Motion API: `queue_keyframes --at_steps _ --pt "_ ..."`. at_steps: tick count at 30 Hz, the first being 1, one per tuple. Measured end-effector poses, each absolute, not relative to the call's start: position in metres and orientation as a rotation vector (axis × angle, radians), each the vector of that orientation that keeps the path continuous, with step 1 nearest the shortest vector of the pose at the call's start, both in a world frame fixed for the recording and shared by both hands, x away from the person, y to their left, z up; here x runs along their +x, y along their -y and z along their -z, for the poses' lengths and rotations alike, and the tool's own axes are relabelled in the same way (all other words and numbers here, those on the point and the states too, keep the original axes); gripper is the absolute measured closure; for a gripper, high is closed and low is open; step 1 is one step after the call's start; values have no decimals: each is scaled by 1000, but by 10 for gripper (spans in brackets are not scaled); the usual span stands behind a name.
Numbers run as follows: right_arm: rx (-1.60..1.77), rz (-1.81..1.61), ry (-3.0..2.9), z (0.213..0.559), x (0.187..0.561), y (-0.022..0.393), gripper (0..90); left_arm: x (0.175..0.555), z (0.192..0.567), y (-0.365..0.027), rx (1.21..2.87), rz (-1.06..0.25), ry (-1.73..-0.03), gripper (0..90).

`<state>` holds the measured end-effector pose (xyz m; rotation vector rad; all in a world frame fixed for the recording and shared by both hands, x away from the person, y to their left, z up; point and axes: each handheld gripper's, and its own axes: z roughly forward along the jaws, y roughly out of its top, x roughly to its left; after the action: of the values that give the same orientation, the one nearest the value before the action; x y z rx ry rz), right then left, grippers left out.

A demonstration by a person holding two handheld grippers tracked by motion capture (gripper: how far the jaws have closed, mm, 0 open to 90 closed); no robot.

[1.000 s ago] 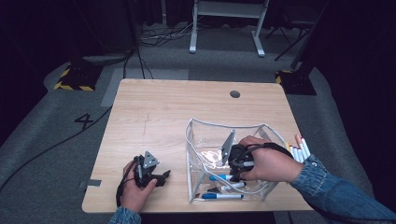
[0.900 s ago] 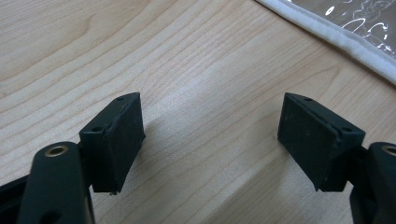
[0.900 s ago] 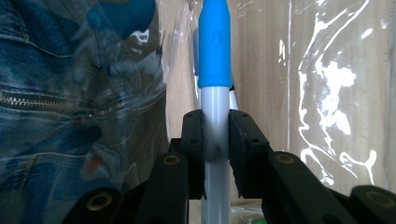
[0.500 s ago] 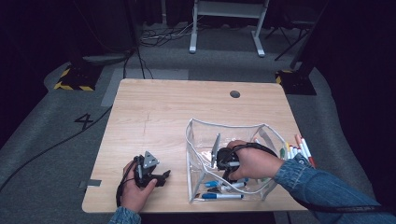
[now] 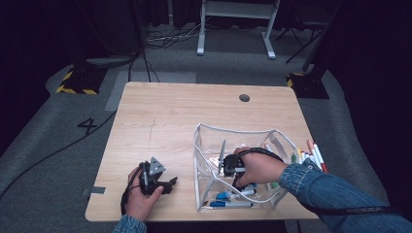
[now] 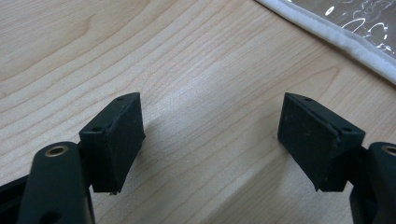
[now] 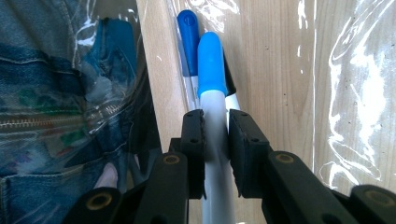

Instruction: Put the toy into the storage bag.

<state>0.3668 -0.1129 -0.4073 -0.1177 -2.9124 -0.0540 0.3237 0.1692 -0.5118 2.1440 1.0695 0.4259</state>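
Right gripper view: white marker [image 7: 215,135], light-blue cap, between closed fingers [image 7: 194,140].

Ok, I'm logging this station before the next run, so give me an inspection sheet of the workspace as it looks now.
Surface: light wooden table, with a dark round hole near the far edge.
Job's things: clear pouch standing open; markers inside, a light-blue-capped marker among them.
Clutter: more markers on the table beside the pouch's right side.
Grippers: left gripper open, resting low over bare wood; right gripper inside the pouch, shut on the light-blue-capped marker.
Cables: a black cable trails from each gripper; more run across the floor.
Surroundings: grey floor, a "4" marked on it, hazard-striped blocks, white stand legs.
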Motion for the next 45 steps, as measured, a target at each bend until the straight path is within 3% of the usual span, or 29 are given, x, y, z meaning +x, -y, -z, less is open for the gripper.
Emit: queue_keyframes --at_steps 8,14,30,45 --pt "-161 136 2941 406 367 115 554 324 512 -169 2144 -425 -1069 229" --pt "-245 296 3016 385 371 124 484 324 512 -169 2143 -427 -1069 229" --pt "-613 792 3067 310 384 176 474 324 512 -169 2144 -426 -1069 229" --pt "-1081 1027 3033 268 405 261 556 324 512 -169 2143 -427 -1069 229"
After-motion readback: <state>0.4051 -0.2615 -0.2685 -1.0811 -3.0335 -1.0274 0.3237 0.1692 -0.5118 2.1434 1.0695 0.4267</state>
